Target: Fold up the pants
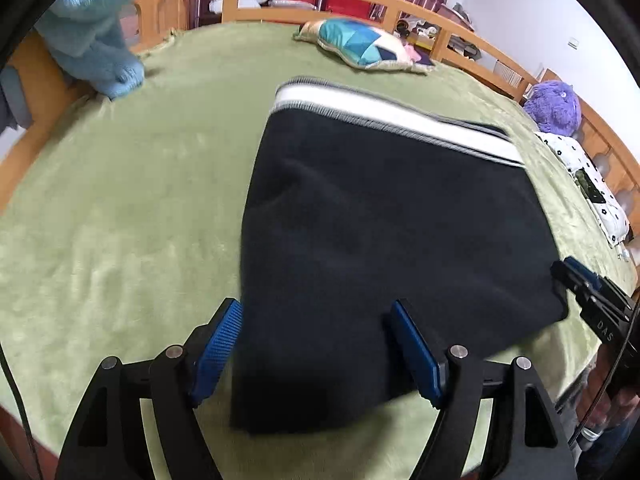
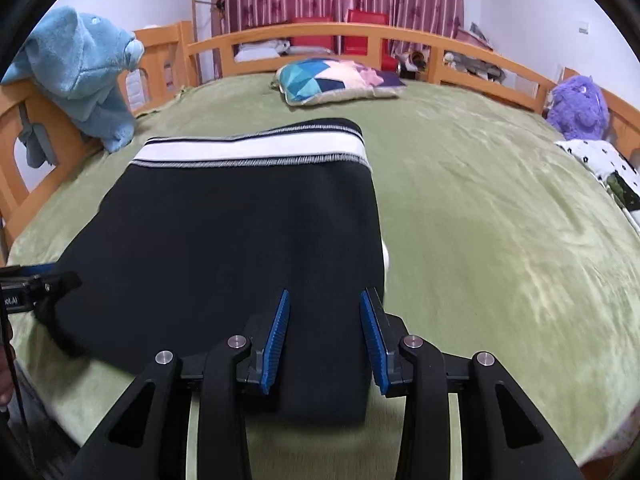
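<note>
Dark navy pants with a white striped waistband lie folded on the green bed cover; they also show in the right wrist view. My left gripper is open, its blue pads straddling the near left corner of the fold from above. My right gripper is open over the near right corner, pads apart with nothing pinched. The right gripper shows at the right edge of the left wrist view. The left gripper shows at the left edge of the right wrist view.
Green blanket covers the bed inside an orange wooden rail. A blue plush sits at the far left, a patchwork pillow at the far middle, a purple plush and spotted cloth at the right.
</note>
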`<state>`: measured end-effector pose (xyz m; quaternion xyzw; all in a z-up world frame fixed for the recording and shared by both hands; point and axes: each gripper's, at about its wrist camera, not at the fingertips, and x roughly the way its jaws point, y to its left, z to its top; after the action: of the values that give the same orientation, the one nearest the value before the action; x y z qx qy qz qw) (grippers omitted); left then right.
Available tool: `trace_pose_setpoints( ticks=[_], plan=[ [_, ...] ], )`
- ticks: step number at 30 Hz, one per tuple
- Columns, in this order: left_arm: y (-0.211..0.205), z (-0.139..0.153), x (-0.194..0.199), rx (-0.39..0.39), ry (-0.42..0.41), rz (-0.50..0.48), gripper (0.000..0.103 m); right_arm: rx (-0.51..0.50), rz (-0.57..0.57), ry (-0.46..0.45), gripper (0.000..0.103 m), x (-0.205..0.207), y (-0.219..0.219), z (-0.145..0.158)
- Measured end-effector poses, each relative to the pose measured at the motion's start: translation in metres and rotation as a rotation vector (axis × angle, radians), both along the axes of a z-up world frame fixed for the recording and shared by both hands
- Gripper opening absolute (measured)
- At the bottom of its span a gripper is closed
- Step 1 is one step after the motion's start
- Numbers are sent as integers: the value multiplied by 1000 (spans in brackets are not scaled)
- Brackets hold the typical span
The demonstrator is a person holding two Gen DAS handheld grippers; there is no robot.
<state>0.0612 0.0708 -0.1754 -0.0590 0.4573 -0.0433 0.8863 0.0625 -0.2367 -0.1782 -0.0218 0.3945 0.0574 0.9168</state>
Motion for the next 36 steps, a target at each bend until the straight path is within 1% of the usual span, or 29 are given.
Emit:
trace_pose_setpoints(
  ticks=[1, 4, 5, 6, 7, 9, 10, 11, 13, 16, 19, 20, 21, 24, 26, 30, 36],
  plan=[
    [-3, 10, -7, 5, -22, -5, 75, 9, -3, 20, 37, -6, 0, 8],
    [-14, 43, -25, 6, -92, -17, 75, 13, -40, 10, 38, -19, 0, 30],
    [-19, 57, -31, 7, -118, -19, 75, 19, -44, -7, 43, -24, 1, 43],
    [-22, 67, -36, 9, -135, -21, 75, 24, -47, -25, 52, -27, 2, 53],
    [-26, 79, -40, 10, -156, -24, 75, 26, -56, -47, 57, -32, 2, 65],
    [-33, 102, -53, 12, -199, -24, 78, 44, -75, -103, 70, -46, 1, 94],
    [-36, 110, -58, 15, -214, -24, 81, 55, -79, -116, 73, -49, -1, 103],
    [-38, 117, -63, 19, -230, -22, 81, 67, -84, -134, 75, -54, -1, 114],
    [-42, 131, -77, 34, -270, -2, 87, 59, -88, -156, 78, -67, -2, 132],
    [-45, 143, -92, 45, -299, 22, 89, 13, -104, -166, 78, -81, 0, 147],
    [-48, 149, -103, 40, -292, 23, 90, 2, -115, -170, 78, -93, -3, 157],
    [-49, 151, -107, 39, -286, 24, 90, -3, -121, -174, 84, -96, -4, 159],
    [-50, 152, -110, 39, -284, 22, 91, -5, -129, -187, 92, -102, -6, 162],
    [-54, 158, -118, 56, -300, 25, 95, -12, -129, -224, 99, -116, -7, 167],
    [-58, 162, -124, 76, -314, 30, 96, -10, -127, -224, 100, -124, -9, 168],
    [-64, 166, -132, 68, -317, 21, 96, 11, -139, -213, 100, -134, -14, 169],
    [-71, 172, -142, 85, -336, 15, 96, 8, -151, -227, 100, -147, -16, 174]
  ],
)
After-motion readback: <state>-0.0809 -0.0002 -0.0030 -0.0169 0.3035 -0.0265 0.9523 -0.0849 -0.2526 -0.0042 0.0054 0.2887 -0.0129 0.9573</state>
